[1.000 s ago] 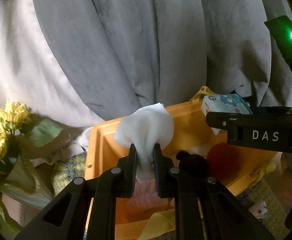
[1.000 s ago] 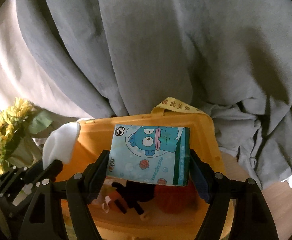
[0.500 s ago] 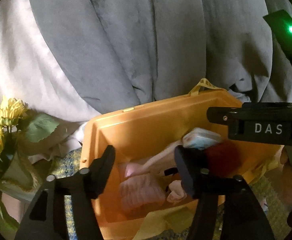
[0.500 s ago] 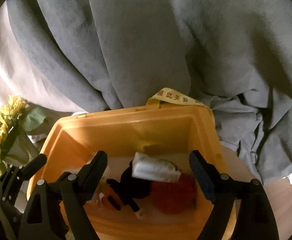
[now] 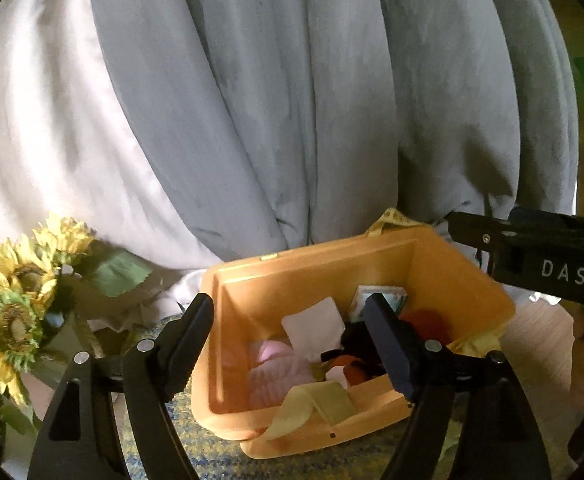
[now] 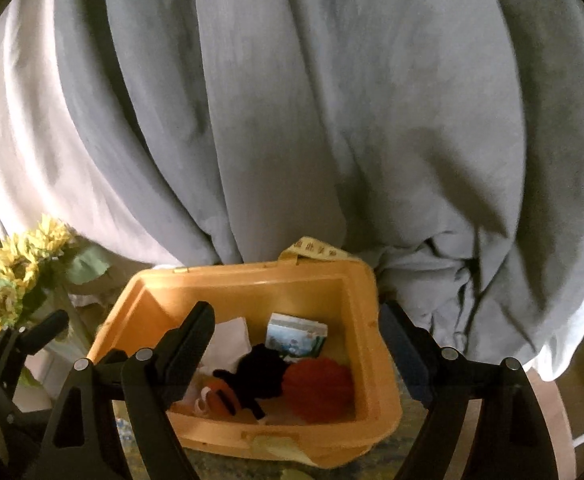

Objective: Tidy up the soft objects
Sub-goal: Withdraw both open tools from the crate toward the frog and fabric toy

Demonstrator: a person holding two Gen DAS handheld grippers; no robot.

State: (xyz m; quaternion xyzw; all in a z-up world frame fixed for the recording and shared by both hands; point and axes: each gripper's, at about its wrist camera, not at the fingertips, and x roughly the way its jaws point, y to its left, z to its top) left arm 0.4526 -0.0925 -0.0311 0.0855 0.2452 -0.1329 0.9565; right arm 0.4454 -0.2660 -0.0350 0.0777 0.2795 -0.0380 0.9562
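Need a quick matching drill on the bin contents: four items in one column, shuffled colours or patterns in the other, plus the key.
Items:
1. bin
2. folded cloth
3. tissue pack
4. round plush

Descriptions:
A. red-orange
B. white
C. yellow-orange plastic
D. blue-green print

Pairs: 1-C, 2-B, 3-D, 4-A

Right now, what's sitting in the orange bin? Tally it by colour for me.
White: 1, the white cloth
Pink: 1, the pink knit piece
Black: 1, the black plush toy
Red: 1, the red ball
Blue-green: 1, the tissue pack
Total: 5 in the orange bin
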